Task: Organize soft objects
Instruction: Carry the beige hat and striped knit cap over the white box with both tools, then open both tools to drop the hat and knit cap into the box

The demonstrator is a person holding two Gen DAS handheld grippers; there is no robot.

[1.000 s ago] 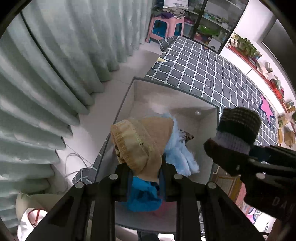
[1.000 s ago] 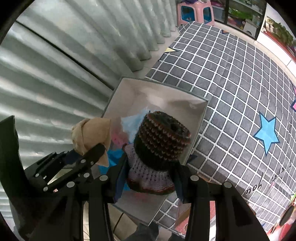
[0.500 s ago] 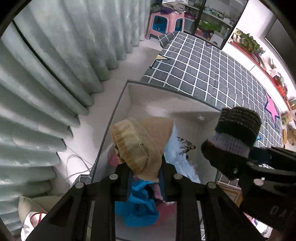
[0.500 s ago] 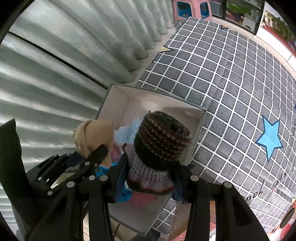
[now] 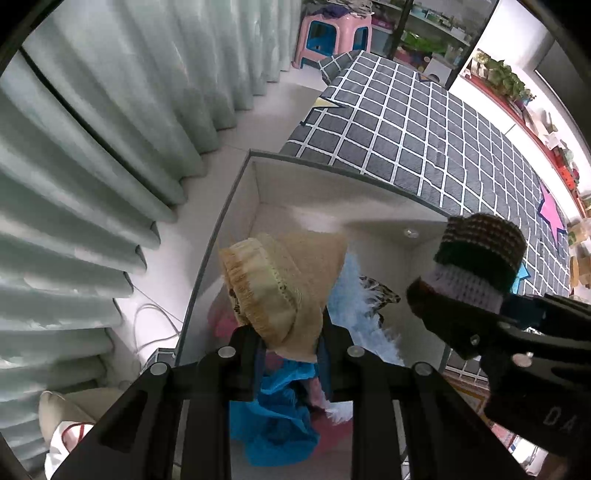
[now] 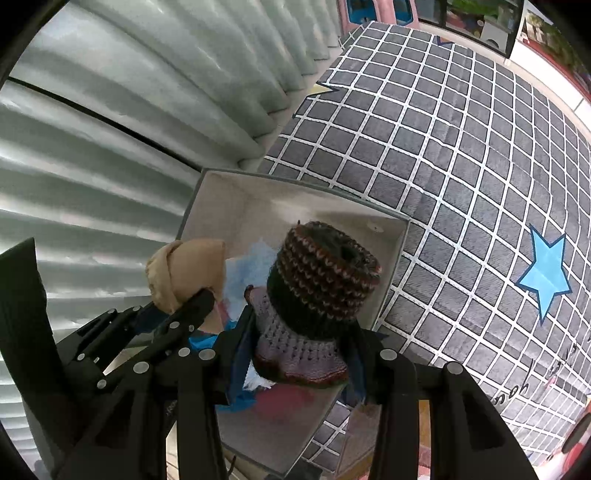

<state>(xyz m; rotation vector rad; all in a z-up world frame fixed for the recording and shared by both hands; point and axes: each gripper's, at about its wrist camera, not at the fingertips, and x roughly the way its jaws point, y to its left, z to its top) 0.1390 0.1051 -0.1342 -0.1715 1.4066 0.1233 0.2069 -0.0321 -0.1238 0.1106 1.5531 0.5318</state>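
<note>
My left gripper (image 5: pixel 291 343) is shut on a tan knit hat (image 5: pixel 280 284) and holds it above the open grey storage box (image 5: pixel 255 177). My right gripper (image 6: pixel 301 347) is shut on a dark striped knit hat with a lilac band (image 6: pixel 317 295), also above the box (image 6: pixel 207 199). Each gripper shows in the other's view: the striped hat (image 5: pixel 476 258) at right, the tan hat (image 6: pixel 184 269) at left. Inside the box lie a blue cloth (image 5: pixel 277 417), a pale blue fluffy item (image 5: pixel 354 306), a pink item and a leopard-print piece (image 5: pixel 380 291).
The box stands at the edge of a grey checked mat with stars (image 6: pixel 461 147). Pale green curtains (image 5: pixel 92 166) hang at the left. A pink stool (image 5: pixel 328 33) and shelves are at the far end. A white cable (image 5: pixel 151 325) lies on the floor by the box.
Both grippers have moved forward over the box with their hats held; the box now sits lower and closer in both views.
</note>
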